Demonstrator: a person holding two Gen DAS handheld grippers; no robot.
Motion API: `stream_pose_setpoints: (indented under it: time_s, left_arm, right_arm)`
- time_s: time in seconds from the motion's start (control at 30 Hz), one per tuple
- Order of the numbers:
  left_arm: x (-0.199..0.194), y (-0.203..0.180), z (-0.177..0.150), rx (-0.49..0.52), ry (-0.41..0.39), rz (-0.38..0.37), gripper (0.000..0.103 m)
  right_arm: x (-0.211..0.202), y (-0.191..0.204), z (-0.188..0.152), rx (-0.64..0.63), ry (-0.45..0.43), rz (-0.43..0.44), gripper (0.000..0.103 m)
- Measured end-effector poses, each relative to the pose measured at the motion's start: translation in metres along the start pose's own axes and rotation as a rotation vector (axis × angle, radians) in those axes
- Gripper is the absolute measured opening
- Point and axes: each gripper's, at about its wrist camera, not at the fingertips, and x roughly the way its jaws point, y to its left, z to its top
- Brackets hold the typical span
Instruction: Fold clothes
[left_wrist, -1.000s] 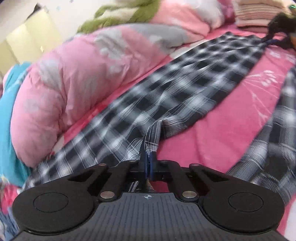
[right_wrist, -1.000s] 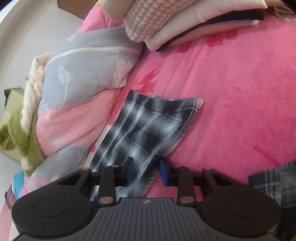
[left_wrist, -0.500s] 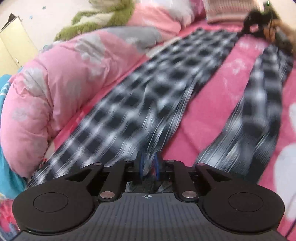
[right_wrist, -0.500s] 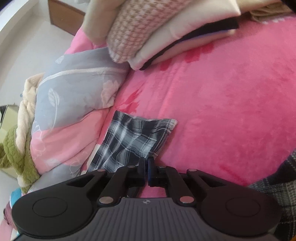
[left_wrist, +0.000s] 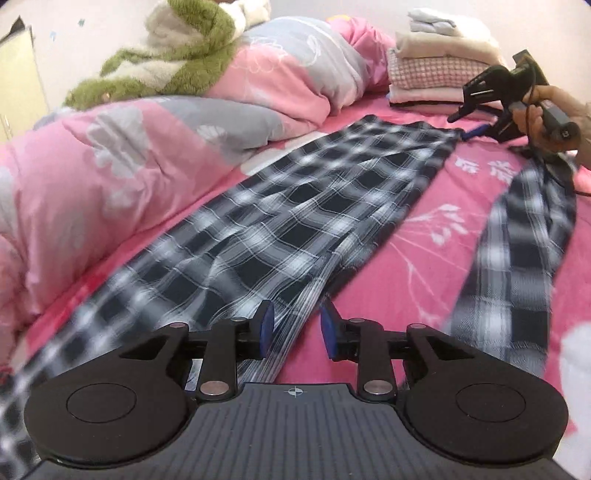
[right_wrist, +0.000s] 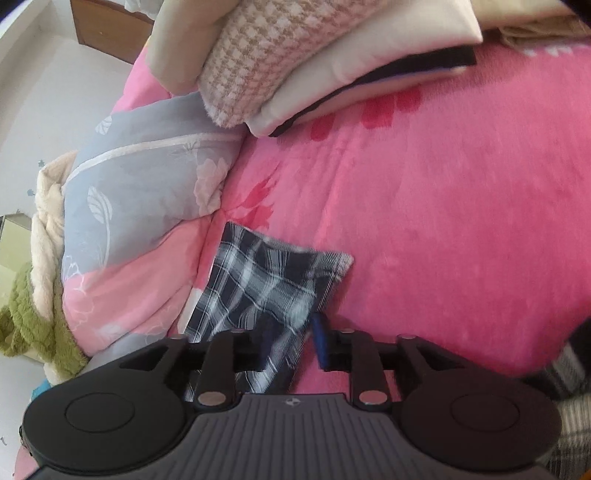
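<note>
Plaid cloth in black, grey and white, the checked trousers (left_wrist: 295, 221), lies spread on the pink bed sheet (left_wrist: 443, 258), one leg running from 7 o'clock in the left wrist view up to 1 o'clock, the other leg (left_wrist: 517, 266) lying apart from it at 3 o'clock. At 9 to 11 o'clock a pink and grey quilt (left_wrist: 129, 147) is bunched along the trousers' far edge, with a green and cream fleece blanket (left_wrist: 166, 62) on top of it. The left gripper (left_wrist: 295, 328) sits at 6 o'clock over the trouser fabric; its jaws have just been opening and now stand apart, the blue pads on either side of a fold of cloth without pressing it. At 1 o'clock a stack of folded clothes (left_wrist: 439, 70) rests on the bed, and at 2 o'clock a hand (left_wrist: 546, 110) holds the right gripper (left_wrist: 466, 127) at the cuff end of the leg. In the right wrist view the quilt lies at 9 o'clock, the folded stack at 12 o'clock, and the trouser cuff (right_wrist: 273, 280) lies flat on the sheet at the centre, reaching down between the pads. The right gripper's jaws have likewise just been opening and stand apart, with the cloth's edge loose between them. No containers are in view; everything rests directly on the bed.
</note>
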Motion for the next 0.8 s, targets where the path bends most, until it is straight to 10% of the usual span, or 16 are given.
stream_pose_setpoints:
  time_s: [0.1,0.17,0.23,0.37,0.63,0.8]
  left_arm:
    - [0.011,-0.001,0.0,-0.02,0.014,-0.06,0.024]
    - [0.012,-0.005,-0.003,-0.015,0.019,-0.121,0.012]
    - [0.008,-0.014,-0.005,0.027,0.014,-0.161,0.006]
    - [-0.005,-0.029,-0.012,0.112,-0.014,-0.236,0.003]
    - [-0.002,-0.005,-0.004,-0.022,-0.051,-0.109,0.011]
    - [0.014,0.004,-0.004,-0.028,0.016,-0.036,0.014]
  right_arm:
    - [0.01,0.004,0.005,-0.017,0.029,-0.022,0.045]
    - [0.018,0.009,0.006,-0.065,0.036,-0.032,0.038]
    - [0.023,0.015,0.006,-0.124,0.026,-0.045,0.003]
    - [0.013,0.027,0.007,-0.221,-0.043,-0.019,0.002]
    - [0.01,0.007,0.01,-0.123,-0.029,-0.12,0.015]
    - [-0.031,0.05,-0.019,-0.343,-0.167,-0.103,0.022]
